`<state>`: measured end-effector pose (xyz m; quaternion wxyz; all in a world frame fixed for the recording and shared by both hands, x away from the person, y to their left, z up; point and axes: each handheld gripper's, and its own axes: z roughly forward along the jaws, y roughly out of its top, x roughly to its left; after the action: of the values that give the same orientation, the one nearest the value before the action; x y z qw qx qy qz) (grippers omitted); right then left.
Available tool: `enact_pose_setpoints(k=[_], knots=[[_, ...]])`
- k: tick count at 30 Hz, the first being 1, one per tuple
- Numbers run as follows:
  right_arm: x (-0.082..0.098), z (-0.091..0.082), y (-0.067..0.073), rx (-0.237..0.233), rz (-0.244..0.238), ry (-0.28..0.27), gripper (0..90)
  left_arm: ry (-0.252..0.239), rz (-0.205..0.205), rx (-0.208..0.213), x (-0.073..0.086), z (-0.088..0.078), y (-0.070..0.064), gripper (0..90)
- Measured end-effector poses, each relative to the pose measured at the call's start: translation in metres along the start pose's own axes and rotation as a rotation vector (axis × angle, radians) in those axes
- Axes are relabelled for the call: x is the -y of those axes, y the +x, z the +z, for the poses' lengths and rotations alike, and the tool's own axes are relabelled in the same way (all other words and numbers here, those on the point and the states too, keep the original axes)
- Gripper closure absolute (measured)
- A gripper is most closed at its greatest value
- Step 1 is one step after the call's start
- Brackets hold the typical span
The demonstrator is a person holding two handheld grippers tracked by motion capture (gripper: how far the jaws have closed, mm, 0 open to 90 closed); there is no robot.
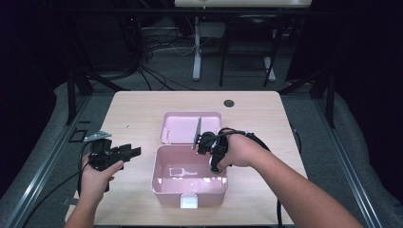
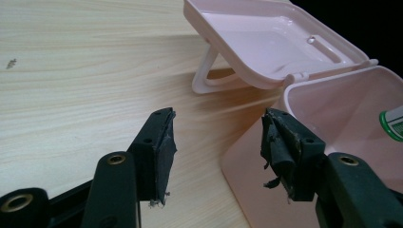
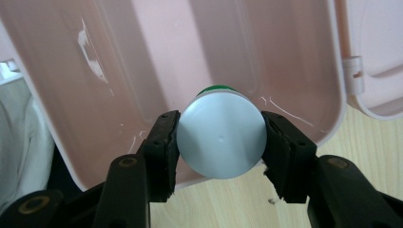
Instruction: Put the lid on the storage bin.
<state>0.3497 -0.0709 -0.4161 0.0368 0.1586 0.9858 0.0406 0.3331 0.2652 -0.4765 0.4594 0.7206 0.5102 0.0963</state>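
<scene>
bottle body (image 3: 216, 89) hidden behind its cap, label (image 2: 392, 124) cut off by the edge

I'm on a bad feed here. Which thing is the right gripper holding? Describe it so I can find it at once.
Start at the open pink box in the middle of the wooden table, its lid laid back behind it. The right gripper hangs over the box's right side, clamped on a small bottle. Look for its round pale grey cap and green-and-white label, the sole non-pink thing in there.
</scene>
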Motion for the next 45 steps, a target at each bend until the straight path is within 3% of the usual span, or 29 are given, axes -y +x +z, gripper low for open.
enact_pose_setpoints(k=[20,27,45], knots=[[-0.002,0.026,0.001,-0.010,-0.023,0.027,49.9,0.018,0.026,-0.044,0.000,0.002,0.001,44.8],[-0.005,0.032,0.001,-0.013,-0.036,0.040,49.9,0.044,0.031,0.000,0.002,0.003,0.001,45.2],[-0.010,0.048,0.004,-0.008,-0.073,0.059,49.9,0.046,0.056,-0.001,0.002,0.004,-0.001,47.5]])
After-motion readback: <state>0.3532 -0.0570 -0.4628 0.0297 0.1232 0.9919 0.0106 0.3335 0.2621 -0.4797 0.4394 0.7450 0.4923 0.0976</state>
